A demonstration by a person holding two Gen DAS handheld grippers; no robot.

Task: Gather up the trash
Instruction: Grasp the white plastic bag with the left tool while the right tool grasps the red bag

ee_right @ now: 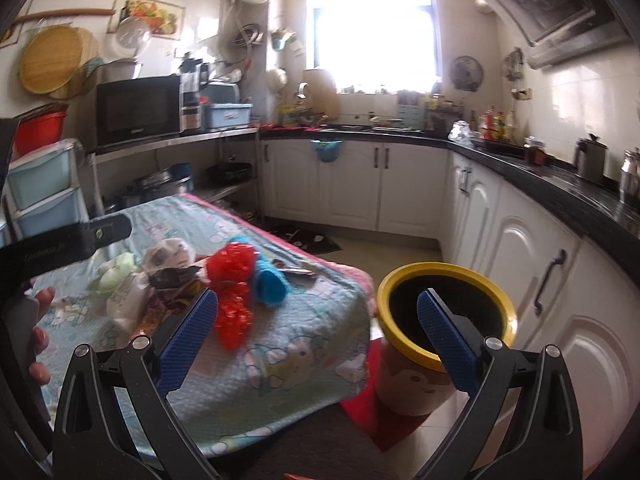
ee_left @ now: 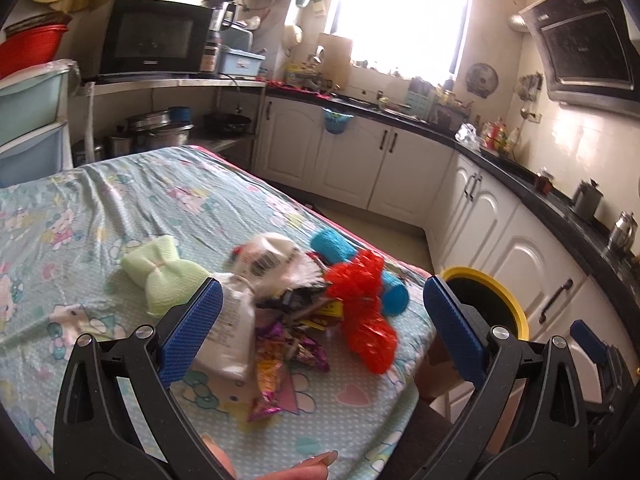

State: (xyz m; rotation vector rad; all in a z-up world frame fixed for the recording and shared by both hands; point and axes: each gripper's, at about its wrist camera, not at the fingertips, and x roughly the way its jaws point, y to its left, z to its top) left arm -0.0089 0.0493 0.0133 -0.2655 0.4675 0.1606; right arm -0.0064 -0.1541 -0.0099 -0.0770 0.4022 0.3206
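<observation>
Both tools hang above the near end of a table (ee_left: 80, 200) draped in a cartoon-print cloth, with nothing between their blue pads. The left gripper (ee_left: 320, 320) has its jaws wide apart, and the trash pile (ee_left: 288, 300) sits at 12 o'clock from it. The right gripper (ee_right: 316, 336) is likewise spread and empty, aimed across the table corner, with the yellow-rimmed bin (ee_right: 444, 312) at about 2 o'clock in its view, standing on the floor just beside the table.

The pile mixes a white plastic bag (ee_left: 228, 332), shiny snack wrappers (ee_left: 288, 352), a red crinkled bag (ee_left: 368, 320), a blue roll (ee_left: 332, 240) and a pale green bundle (ee_left: 164, 272), all touching or overlapping.

The step in hand looks like a 1st reach into the heap. To do it well, I would pick 1 piece at the edge, probably the red crinkled bag nearest the bin, close on a bunched fold and not a flat face, and lift straight up so the neighbours stay put.

A barcode shows on a white wrapper (ee_left: 268, 260) at the top of the pile; its digits are too blurred to read. No brand is legible.
</observation>
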